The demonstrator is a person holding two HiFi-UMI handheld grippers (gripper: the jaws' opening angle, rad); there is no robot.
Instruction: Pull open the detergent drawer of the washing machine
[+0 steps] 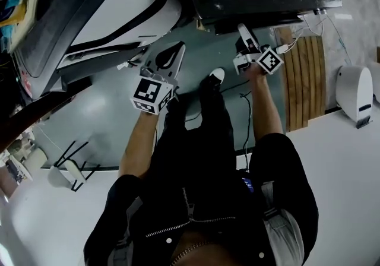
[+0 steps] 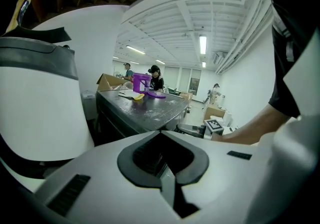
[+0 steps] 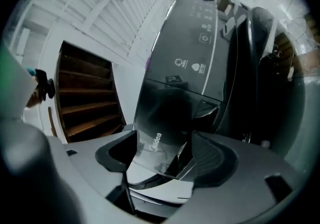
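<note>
Gaping right tool [image 3: 162,155] level before detergent drawer [image 3: 159,118]

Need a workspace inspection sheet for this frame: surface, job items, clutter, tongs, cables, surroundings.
Surface: grey-green floor; the person stands on it.
Job's things: dark washing machine; its drawer front, marked Midea, sits between the right tongs. How far it is pulled out is unclear.
Clutter: purple jug on a dark worktop behind.
Grippers: left gripper shut, empty; right gripper open, pads not pressing the drawer front.
Cables: black cable trailing over the floor.
Surroundings: wooden slats, white device, wooden stairs, people at the far end.
</note>
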